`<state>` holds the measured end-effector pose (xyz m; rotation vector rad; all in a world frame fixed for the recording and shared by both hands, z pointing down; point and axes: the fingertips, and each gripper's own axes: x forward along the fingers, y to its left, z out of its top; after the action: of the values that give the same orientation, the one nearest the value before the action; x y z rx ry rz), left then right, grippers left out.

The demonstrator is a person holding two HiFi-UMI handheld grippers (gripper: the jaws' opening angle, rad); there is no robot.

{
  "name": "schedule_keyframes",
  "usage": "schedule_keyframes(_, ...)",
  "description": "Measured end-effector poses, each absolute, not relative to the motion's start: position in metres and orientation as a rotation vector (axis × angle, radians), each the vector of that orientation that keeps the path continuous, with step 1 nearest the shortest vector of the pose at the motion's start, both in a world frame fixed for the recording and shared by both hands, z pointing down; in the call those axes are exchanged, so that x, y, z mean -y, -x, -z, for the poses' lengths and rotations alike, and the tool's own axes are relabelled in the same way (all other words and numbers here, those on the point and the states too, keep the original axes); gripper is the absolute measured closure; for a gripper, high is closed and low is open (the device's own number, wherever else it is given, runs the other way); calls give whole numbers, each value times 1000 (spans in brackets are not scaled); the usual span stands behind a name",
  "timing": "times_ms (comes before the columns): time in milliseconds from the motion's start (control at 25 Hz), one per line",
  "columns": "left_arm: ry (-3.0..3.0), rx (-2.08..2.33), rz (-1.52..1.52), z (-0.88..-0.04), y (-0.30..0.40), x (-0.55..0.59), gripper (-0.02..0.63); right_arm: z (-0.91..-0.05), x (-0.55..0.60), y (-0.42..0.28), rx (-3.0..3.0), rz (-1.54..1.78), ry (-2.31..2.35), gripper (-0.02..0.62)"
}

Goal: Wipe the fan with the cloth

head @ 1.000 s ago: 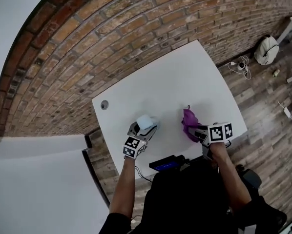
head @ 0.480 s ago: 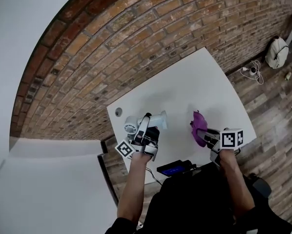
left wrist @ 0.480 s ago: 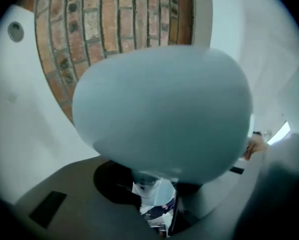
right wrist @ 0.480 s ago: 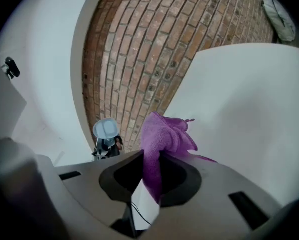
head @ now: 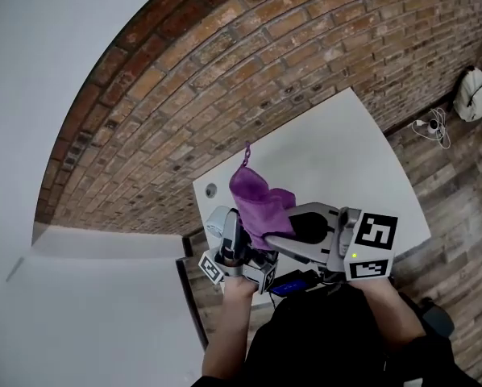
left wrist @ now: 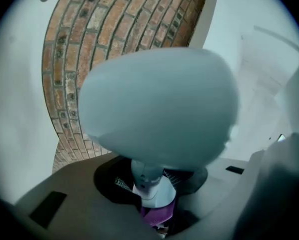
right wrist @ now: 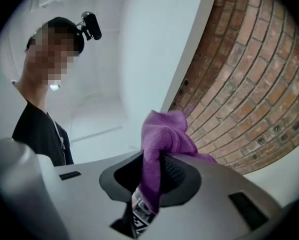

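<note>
**Fan.** The small, pale blue-white plastic fan with a rounded head on a slim neck [left wrist: 157,109] is off the white table [head: 338,151]. It is held in the air over the table's near left corner. One second ago it was at tabletop level between widely parted jaws.

**Left gripper.** The left gripper [head: 233,228] has just closed its jaws. The left gripper view shows them clamped on the fan's neck, with the rounded head filling most of the frame beyond them.

**Cloth.** The purple microfibre cloth [head: 257,196] is pinched in the narrow jaws of the right gripper [head: 277,236] and bunches upward out of them. One second ago this gripper sat low at the near right of the table, well apart from the fan. It is now raised and carried left, so that in the head view the cloth overlaps the left gripper, just right of the fan. The views do not show whether cloth and fan touch.

**Status.** Both items appear secured and brought together, so the pick-up phase looks complete. Wiping has probably not begun.

**Next step.** Lay the cloth against the fan's head while the left gripper holds steady. Because the grip is on the slim neck, heavy wiping pressure could lever the fan in the jaws.

**Surroundings.** A red brick wall [head: 225,79] runs along the table's far edge.
</note>
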<state>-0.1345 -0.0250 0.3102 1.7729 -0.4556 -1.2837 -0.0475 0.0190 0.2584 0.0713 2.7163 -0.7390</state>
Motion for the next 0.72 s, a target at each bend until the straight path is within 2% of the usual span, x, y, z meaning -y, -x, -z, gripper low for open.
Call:
schedule_keyframes(160, -1775, 418, 1290, -304, 131, 12, 443, -280, -2, 38, -2638, 860, -18, 522)
schedule_keyframes(360, -1792, 418, 1296, -303, 139, 1, 443, -340, 36, 15, -2697, 1002, 382, 522)
schedule_keyframes(520, -1787, 413, 1313, -300, 148, -5, 443, -291, 8, 7, -2624, 911, 220, 522)
schedule_keyframes(640, -1784, 393, 1310, -298, 148, -10, 443, -246, -41, 35, -2682, 753, -24, 522)
schedule_keyframes(720, -1769, 361, 1319, -295, 149, -18, 443, -247, -57, 59, -2753, 711, -56, 522)
